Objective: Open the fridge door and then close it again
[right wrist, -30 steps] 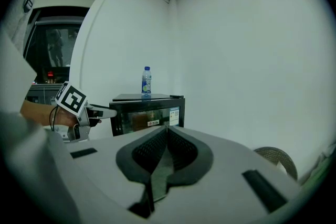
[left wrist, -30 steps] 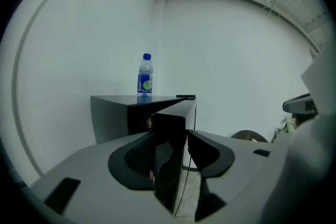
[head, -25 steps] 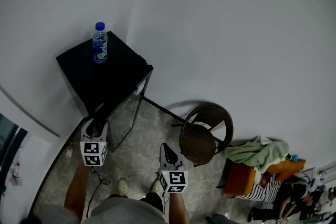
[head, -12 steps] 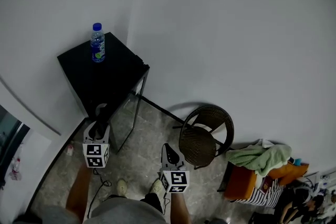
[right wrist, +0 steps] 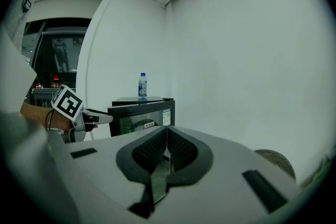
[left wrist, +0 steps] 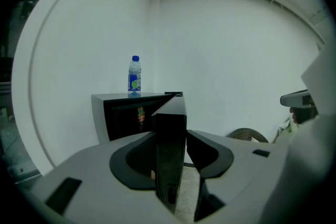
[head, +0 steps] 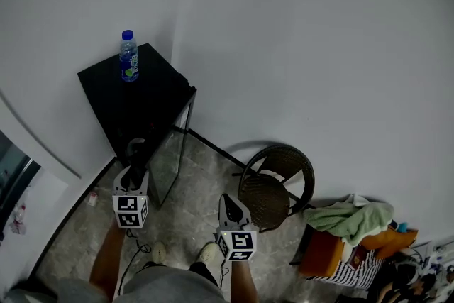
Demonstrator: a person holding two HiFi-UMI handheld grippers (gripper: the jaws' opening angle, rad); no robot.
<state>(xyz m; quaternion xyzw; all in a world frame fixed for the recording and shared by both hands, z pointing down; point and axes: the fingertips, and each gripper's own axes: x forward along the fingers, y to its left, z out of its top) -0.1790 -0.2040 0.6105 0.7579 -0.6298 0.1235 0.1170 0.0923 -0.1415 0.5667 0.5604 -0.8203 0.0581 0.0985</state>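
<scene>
A small black fridge (head: 135, 92) stands in the corner with a water bottle (head: 128, 56) on its top. Its glass door (head: 170, 160) stands partly open, swung out from the cabinet. My left gripper (head: 135, 152) is closed on the door's free edge. In the left gripper view the dark door edge (left wrist: 169, 113) fills the gap between the jaws of the left gripper (left wrist: 170, 134), with the bottle (left wrist: 134, 75) behind. My right gripper (head: 225, 202) hangs shut and empty over the floor. In its own view the right gripper (right wrist: 166, 131) faces the fridge (right wrist: 142, 113).
A round wicker chair (head: 273, 188) stands by the wall to the right of the fridge. Farther right, a green cloth (head: 351, 220) lies over an orange stool (head: 323, 252). A cable (head: 135, 252) lies on the marble floor by my feet.
The door has swung a little further out with my left gripper on its edge. Both grippers and the head view have drawn back from the fridge.
</scene>
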